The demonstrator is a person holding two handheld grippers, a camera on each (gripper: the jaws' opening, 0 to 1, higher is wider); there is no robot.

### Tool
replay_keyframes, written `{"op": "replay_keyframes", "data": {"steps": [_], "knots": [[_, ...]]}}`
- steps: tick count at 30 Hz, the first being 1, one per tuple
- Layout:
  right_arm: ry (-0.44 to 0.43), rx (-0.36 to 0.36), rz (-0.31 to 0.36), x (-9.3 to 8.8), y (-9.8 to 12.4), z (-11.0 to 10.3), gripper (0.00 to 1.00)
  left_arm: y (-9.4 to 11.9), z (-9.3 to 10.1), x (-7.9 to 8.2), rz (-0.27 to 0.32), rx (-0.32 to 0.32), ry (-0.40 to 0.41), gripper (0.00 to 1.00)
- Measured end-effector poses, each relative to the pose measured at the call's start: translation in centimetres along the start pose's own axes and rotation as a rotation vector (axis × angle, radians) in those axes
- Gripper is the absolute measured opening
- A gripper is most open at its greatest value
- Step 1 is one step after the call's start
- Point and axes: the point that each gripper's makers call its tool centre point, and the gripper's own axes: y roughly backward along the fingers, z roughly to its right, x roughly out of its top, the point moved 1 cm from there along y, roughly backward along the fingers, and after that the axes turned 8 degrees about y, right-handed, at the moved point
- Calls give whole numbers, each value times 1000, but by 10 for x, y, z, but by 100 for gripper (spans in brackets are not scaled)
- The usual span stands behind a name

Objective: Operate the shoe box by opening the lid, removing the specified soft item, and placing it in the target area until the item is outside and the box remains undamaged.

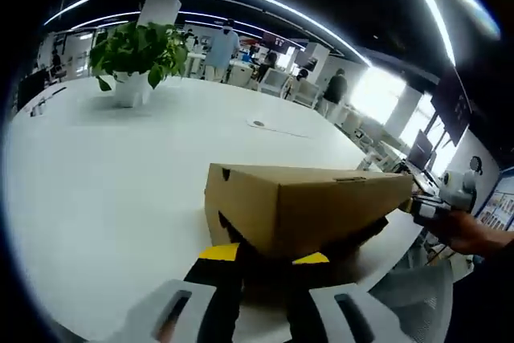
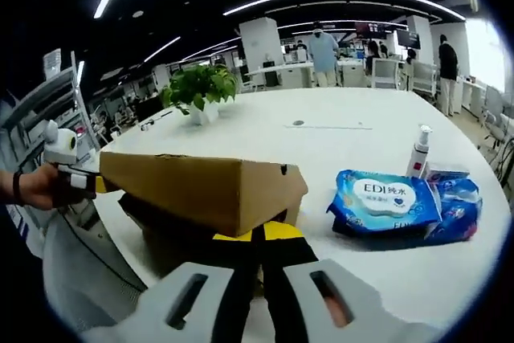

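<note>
I've got the shoe box (image 1: pixel 309 202) on the white table (image 1: pixel 104 190), its lid (image 2: pixel 201 186) lifted at a tilt. My left gripper (image 1: pixel 263 259) and right gripper (image 2: pixel 255 234) are pinched shut on the lid's opposite ends. Right of the box lie blue wipes packs (image 2: pixel 385 201) and a pump bottle (image 2: pixel 418 150); a potted plant (image 1: pixel 136 58) sits far off.

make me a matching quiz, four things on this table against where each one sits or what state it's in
Things:
1. shoe box lid
2. potted plant
3. blue wet wipes pack
4. white pump bottle

States or places:
a. standing just behind the wipes
b. flat on the table, right of the box
c. raised off the box at both ends
d. far across the table, behind the box

Pairs: 1-c, 2-d, 3-b, 4-a
</note>
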Motion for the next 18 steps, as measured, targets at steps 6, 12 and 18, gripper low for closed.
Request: {"op": "replay_keyframes", "data": {"steps": [6,12,18], "knots": [[-52,4,0,-6,3,1,0,3,-5,-5,-15,16,1,20],[-110,6,-13,-14,4,1,0,6,-14,-12,-22,38,19,21],[-135,18,-19,-20,6,1,0,7,-17,-13,-26,53,22,21]]}}
